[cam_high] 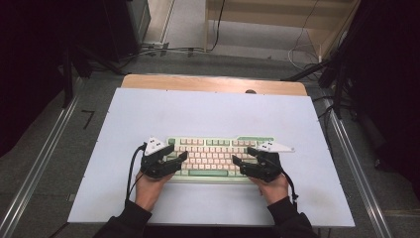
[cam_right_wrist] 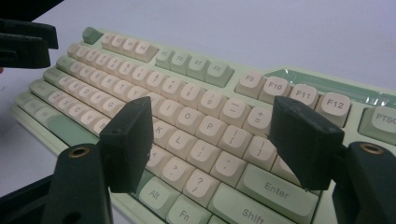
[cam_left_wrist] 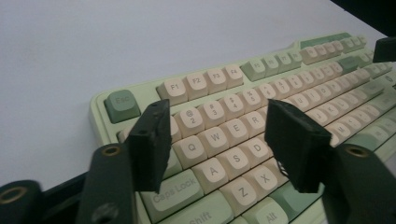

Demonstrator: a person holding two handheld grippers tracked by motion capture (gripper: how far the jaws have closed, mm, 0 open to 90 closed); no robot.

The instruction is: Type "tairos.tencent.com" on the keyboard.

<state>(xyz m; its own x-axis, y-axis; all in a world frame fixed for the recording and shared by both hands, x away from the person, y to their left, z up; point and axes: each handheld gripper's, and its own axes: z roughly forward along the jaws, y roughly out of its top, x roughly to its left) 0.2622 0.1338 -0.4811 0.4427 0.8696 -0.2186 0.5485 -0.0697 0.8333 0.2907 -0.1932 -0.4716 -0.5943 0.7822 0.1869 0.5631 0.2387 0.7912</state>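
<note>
High view: a green-and-cream keyboard (cam_high: 214, 157) lies flat on the white sheet covering the desk (cam_high: 208, 111), near the person's edge and roughly centred from side to side. The left gripper (cam_high: 182, 157) sits over the keyboard's left end and the right gripper (cam_high: 237, 161) over its right end; both point inward toward each other and stand well apart. Each hand grasps its gripper from behind, with dark sleeves entering from the bottom edge. A grey three-cornered plate tops each gripper, and a black cable trails from each toward the person.

Left gripper view: the jaws stand apart and released, with nothing pressed between them. The keyboard (cam_left_wrist: 243, 130) lies below and ahead. The gap between the jaws frames the letter keys W, E, S, D, A, Z and X. The Esc key (cam_left_wrist: 121, 105) sits at the keyboard's far left corner.

Right gripper view: the jaws stand apart and released, gripping nothing. The keyboard (cam_right_wrist: 196, 112) runs beneath them. The gap frames the keys around O, P, K and L. The Enter key (cam_right_wrist: 275, 189) lies just beside the right jaw. The other gripper's black jaws appear at the upper left edge.
</note>
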